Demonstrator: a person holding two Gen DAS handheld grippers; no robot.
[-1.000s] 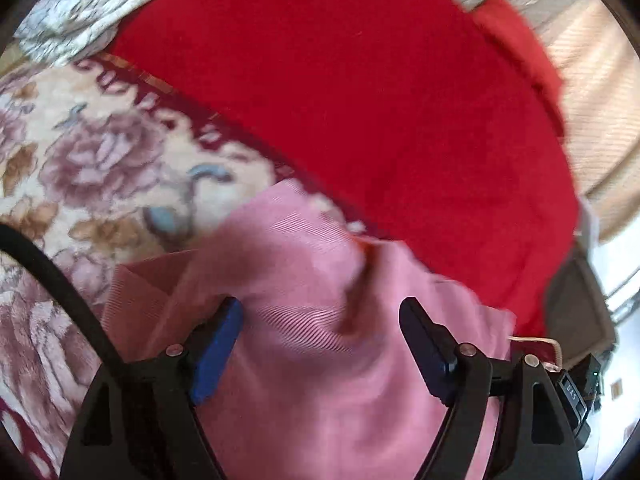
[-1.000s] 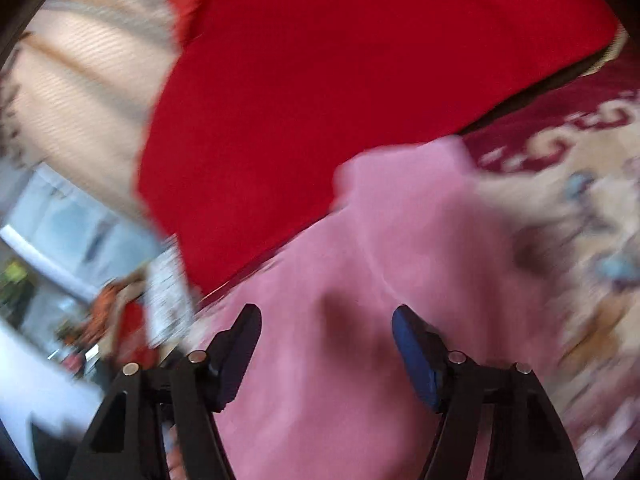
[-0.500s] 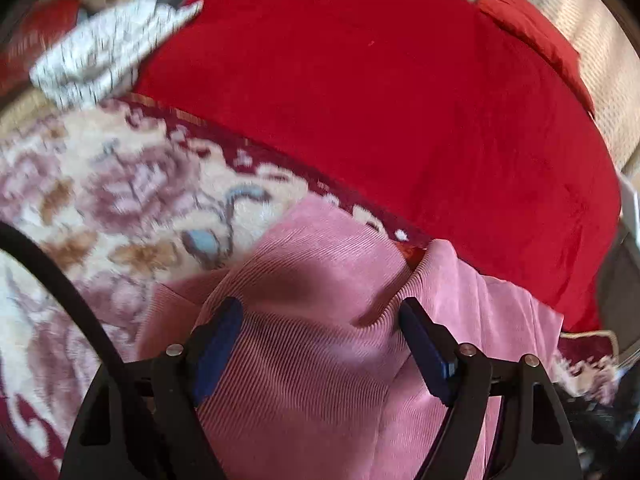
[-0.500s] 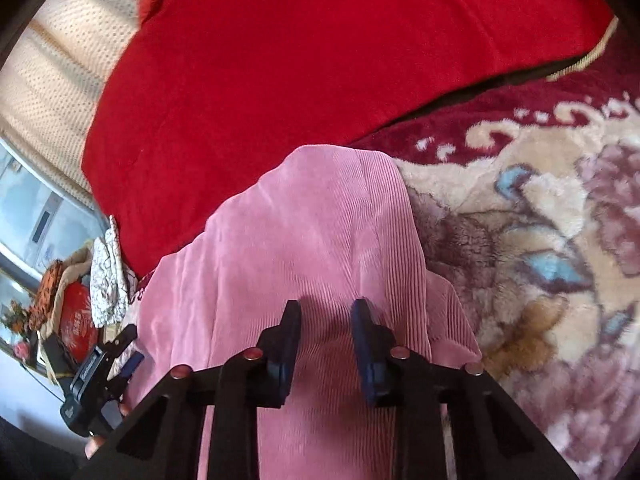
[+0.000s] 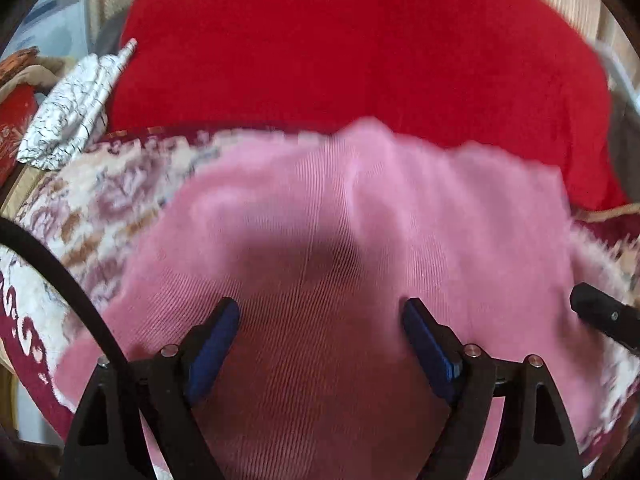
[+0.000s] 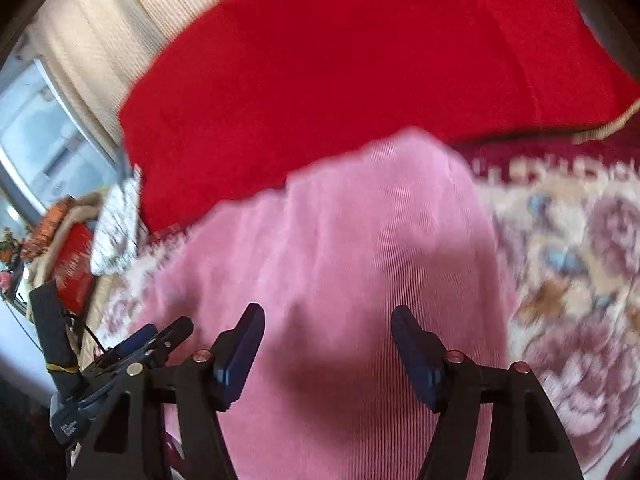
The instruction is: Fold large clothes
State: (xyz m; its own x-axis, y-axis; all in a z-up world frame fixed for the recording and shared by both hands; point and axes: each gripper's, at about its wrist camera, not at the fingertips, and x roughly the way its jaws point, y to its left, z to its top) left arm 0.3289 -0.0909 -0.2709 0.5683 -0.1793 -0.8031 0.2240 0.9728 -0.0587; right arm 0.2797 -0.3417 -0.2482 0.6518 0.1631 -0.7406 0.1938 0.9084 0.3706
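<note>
1. Pink ribbed garment [image 5: 400, 216] lies spread on a floral rug [image 5: 100, 204], its far edge against a red blanket [image 5: 340, 48].
2. Left gripper [image 5: 320, 320]: jaws spread above the cloth, having just widened.
3. Right gripper [image 6: 326, 324]: jaws just reopened, spread, nothing pinched.

Pink ribbed corduroy-like cloth [image 5: 400, 208], fuzzy red blanket [image 5: 360, 52], plush floral rug [image 6: 580, 264], matt black plastic tongs [image 5: 320, 312]

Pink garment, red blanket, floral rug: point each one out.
pink garment [image 5: 460, 232], left wrist view, on the ribbed cloth ahead of the fingers.
red blanket [image 6: 360, 64], right wrist view, on its broad middle.
floral rug [image 6: 580, 248], right wrist view, on the flower pattern right of the garment.
</note>
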